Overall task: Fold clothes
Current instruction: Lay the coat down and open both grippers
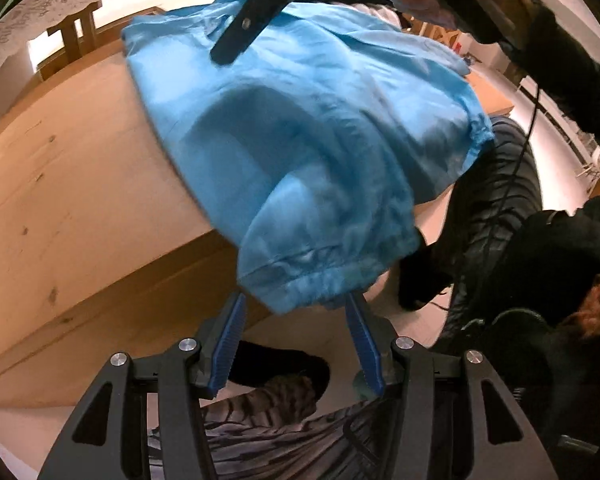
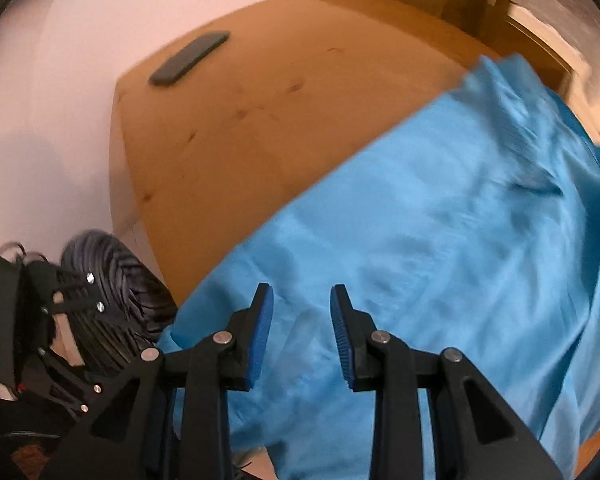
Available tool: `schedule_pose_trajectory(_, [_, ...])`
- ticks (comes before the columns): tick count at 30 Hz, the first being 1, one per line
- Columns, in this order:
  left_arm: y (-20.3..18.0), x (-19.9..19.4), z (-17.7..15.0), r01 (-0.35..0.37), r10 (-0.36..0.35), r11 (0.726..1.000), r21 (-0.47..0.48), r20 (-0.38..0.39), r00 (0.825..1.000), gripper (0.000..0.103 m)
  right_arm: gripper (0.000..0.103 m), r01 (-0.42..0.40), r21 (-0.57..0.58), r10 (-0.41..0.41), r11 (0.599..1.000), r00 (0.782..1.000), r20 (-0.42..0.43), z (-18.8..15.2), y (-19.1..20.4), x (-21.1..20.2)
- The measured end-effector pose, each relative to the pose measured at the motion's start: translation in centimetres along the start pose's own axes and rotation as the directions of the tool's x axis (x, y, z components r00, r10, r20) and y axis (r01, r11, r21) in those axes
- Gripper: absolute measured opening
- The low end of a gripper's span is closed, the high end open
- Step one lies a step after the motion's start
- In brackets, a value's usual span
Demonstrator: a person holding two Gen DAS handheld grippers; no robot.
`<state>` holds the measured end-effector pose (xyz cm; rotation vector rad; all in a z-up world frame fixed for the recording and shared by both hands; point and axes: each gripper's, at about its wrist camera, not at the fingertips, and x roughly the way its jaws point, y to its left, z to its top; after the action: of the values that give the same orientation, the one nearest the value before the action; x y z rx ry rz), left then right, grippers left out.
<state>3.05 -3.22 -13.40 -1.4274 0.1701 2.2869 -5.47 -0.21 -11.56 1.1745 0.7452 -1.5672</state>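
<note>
Blue cloth fills most of both views: a light blue garment lies spread on a wooden table, with one gathered, elastic-edged end hanging over the table's near edge.

Seen from the left wrist, the left gripper points steeply down at that hanging end. Its jaws stand partly apart, and the gathered hem sits just ahead of the blue ribbed pads, between their tips or just past them; the pads do not press on it. Beyond the garment, at the far side of this view, the black fingers of the right gripper reach over the cloth. To the right of the left gripper a person's dark sleeve and dark clothing crowd the frame, and below the jaws a striped fabric shows.

Seen from the right wrist, the right gripper hovers above the garment, aimed down at it. Its jaws are narrowly parted and nothing is between them; the cloth lies underneath, smooth near the pads and rumpled farther off to the right. Ahead and to the left, bare table runs to its far corner, where a flat dark object rests well apart from the garment. The left gripper appears at the lower left, beside the table edge.
</note>
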Motion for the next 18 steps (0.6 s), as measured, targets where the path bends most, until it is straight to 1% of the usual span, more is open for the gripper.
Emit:
schedule_pose_trajectory(3, [0.1,1.1,0.1,0.009,-0.008,1.000,0.015,-0.010,1.000,0.050,0.030,0.052,-0.021,-0.053,0.998,0.998,-0.044,0.7,0.6,2.4])
schedule_pose_trajectory(7, [-0.4,2.5,0.6,0.017,-0.016,0.999,0.042,-0.019,1.000,0.049,0.030,0.062,0.013,-0.061,0.998,0.994,-0.090,0.6,-0.4,4.1])
schedule_pose_trajectory(9, [-0.3,2.8,0.8,0.028,-0.028,0.999,0.036,-0.013,1.000,0.044,0.030,0.065,0.026,-0.062,0.998,0.993,-0.104,0.4,-0.9,4.6])
schedule_pose_trajectory(10, [-0.2,2.8,0.8,0.042,-0.042,0.999,0.029,-0.011,0.999,0.034,0.030,0.063,0.032,-0.059,0.998,0.992,-0.109,0.3,-1.1,4.7])
schedule_pose_trajectory(11, [-0.1,2.8,0.9,0.055,-0.055,0.998,0.023,-0.008,0.998,0.027,0.030,0.064,0.036,-0.060,0.997,0.992,-0.113,0.3,-1.3,4.8])
schedule_pose_trajectory(12, [-0.1,2.7,0.8,0.062,-0.062,0.998,0.022,-0.009,0.998,0.025,0.030,0.066,0.040,-0.061,0.997,0.991,-0.118,0.2,-1.5,5.0])
schedule_pose_trajectory(14, [-0.5,2.3,0.6,0.088,-0.088,0.996,0.032,-0.007,0.996,0.018,0.030,0.067,0.044,-0.061,0.997,0.991,-0.123,0.1,-1.8,5.3])
schedule_pose_trajectory(17, [-1.9,1.6,-0.1,0.167,-0.166,0.983,0.074,-0.025,0.986,0.013,0.030,0.067,0.040,-0.062,0.997,0.991,-0.115,0.0,-2.0,5.3])
schedule_pose_trajectory(18, [-2.5,1.4,-0.4,0.193,-0.190,0.978,0.085,-0.037,0.981,0.013,0.030,0.066,0.042,-0.061,0.997,0.992,-0.114,0.0,-2.1,5.3])
